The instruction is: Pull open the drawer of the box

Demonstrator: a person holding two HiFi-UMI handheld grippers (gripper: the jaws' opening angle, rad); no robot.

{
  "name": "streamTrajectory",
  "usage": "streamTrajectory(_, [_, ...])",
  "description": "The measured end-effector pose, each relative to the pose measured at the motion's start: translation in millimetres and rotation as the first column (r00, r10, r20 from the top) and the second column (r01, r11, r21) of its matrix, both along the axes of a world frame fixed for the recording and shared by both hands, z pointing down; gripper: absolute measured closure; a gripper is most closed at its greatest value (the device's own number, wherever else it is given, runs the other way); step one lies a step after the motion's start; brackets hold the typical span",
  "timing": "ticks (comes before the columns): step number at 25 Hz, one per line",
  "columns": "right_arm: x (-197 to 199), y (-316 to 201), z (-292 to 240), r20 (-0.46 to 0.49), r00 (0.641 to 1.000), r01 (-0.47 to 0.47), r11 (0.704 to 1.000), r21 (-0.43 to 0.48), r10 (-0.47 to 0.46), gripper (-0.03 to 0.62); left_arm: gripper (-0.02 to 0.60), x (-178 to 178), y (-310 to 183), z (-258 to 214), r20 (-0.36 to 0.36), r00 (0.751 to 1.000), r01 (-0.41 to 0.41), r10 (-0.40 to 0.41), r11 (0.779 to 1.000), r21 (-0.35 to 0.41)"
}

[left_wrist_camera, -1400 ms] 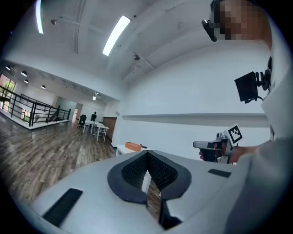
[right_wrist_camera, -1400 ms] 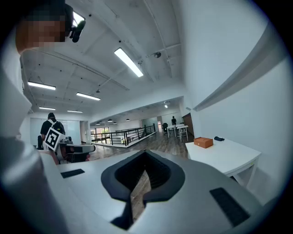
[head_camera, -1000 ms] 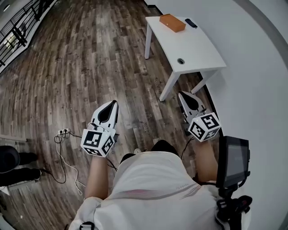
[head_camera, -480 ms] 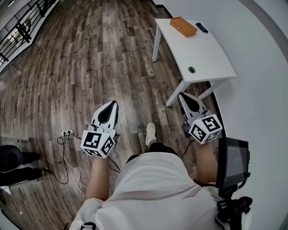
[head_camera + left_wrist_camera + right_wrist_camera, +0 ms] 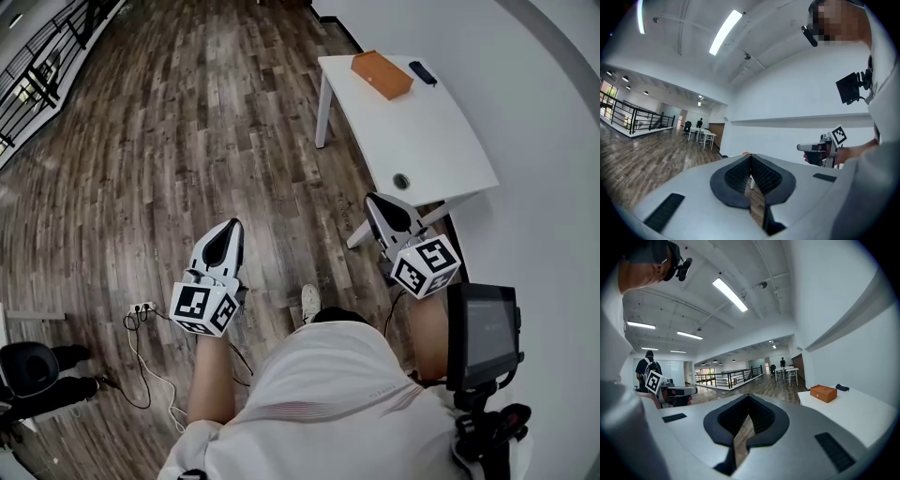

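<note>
An orange box (image 5: 382,74) lies at the far end of a white table (image 5: 441,141), ahead and to my right; the right gripper view shows the orange box (image 5: 823,393) far beyond the jaws. No drawer front can be made out at this distance. My left gripper (image 5: 232,225) is held over the wooden floor, jaws shut with nothing between them. My right gripper (image 5: 374,200) hovers just short of the table's near corner, also shut and empty. In each gripper view, the left gripper (image 5: 750,157) and the right gripper (image 5: 749,397) show only a thin slit between the pads.
A small dark object (image 5: 423,72) lies beside the box, and a cable hole (image 5: 402,180) sits near the table's front edge. A white wall runs along the right. A power strip with cables (image 5: 141,307) and a black chair (image 5: 28,366) are at left, a railing (image 5: 37,66) far left.
The table and box have shifted lower and nearer in the head view as the person walks toward them. Both grippers stay shut and keep their places before the body.
</note>
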State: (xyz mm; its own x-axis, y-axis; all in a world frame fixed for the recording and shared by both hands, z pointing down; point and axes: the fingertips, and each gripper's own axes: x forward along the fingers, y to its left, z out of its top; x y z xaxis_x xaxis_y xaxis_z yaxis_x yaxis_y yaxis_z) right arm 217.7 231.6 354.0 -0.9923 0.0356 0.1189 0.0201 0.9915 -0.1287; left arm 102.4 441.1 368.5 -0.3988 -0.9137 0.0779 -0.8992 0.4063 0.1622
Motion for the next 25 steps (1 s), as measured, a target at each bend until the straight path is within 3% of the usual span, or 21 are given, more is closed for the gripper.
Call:
streamTrajectory(7, [-77,-90,5,0.015,1.0,0.006,1.0,0.0,-0.006,0.595,0.572,-73,-77,13,-0.016,0.999,0.037,-0.037,0.999,-0.018])
streamTrajectory(12, [-101,-106,7,0.023,1.0,0.002,1.0,-0.02,-0.002,0.595,0.572,-98,-90,5,-0.011,0.999,0.039,-0.039,0.999,-0.023])
streamTrajectory(16, [-116,-114,8,0.012,1.0,-0.025,1.0,-0.011,0.025,0.595,0.572,-120,-103,6,-0.009,1.0,0.009,-0.009,1.0,-0.016])
streamTrajectory(22, [-160,-137,15,-0.009,0.995,-0.103,0.995,0.002,0.103,0.595,0.572,-187,-134,16,-0.025,0.998,-0.049,0.049,0.999,-0.008])
streamTrajectory(25, [-193,-145,9,-0.003,0.99,-0.144,0.99,0.006,0.144,0.595,0.572,-225,-150,13,0.025,0.995,-0.093,0.094,0.995,-0.045])
